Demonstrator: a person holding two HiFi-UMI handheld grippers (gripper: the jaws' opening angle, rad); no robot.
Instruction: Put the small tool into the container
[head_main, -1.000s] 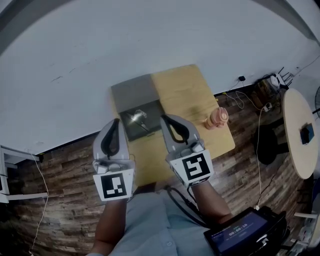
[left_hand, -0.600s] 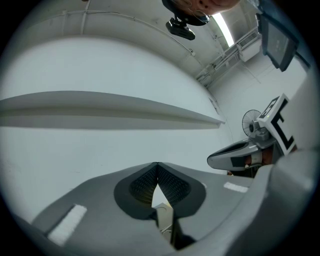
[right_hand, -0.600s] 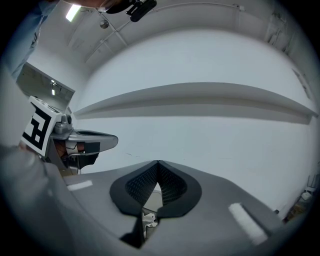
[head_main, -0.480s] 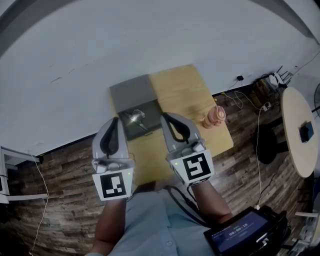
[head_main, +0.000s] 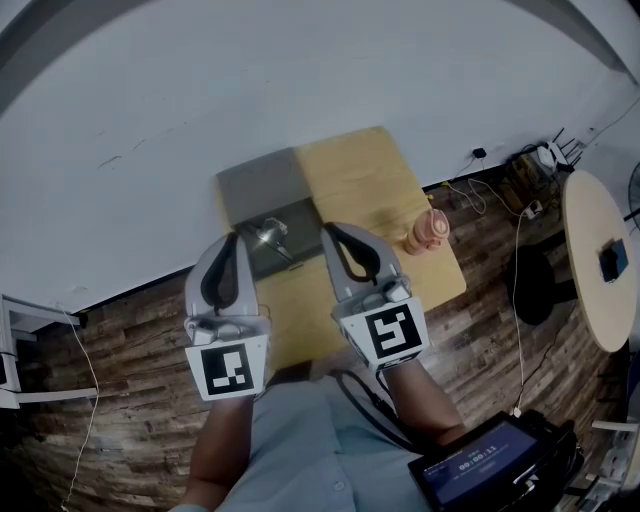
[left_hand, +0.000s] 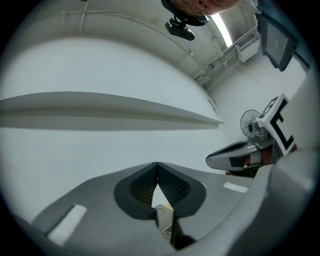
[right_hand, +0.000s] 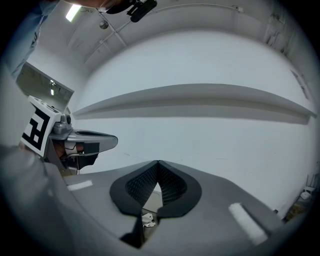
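Grey fingers on the left gripper (head_main: 233, 240) are pressed together at their tips with nothing between them, as its own view shows (left_hand: 157, 165). The right gripper (head_main: 326, 233) is the same, its fingers meeting tip to tip and empty (right_hand: 158, 163). Both point level, side by side, over the near half of the wooden surface (head_main: 365, 180).

Just past the fingertips lies the small tool (head_main: 270, 238), a bit of bright metal. It sits in the gap between the two pairs of fingers, nearer the left pair and touching neither. Its long axis seems to run on a slant. The shiny head is at the far left, and a thin shaft comes back toward the right fingers, though it is too small to be sure. It rests on the darker near part of a grey mat (head_main: 262, 185) that covers the left side of the surface.

A peach-coloured container (head_main: 428, 232) stands upright to the right of the right fingers, near the surface's right edge and well apart from the tool. In the head view the right fingers lie between tool and container.

Farther right are loose cables (head_main: 500, 195) on the plank floor (head_main: 120, 360) and a round side table (head_main: 595, 300). Beyond is a white wall (head_main: 300, 80).
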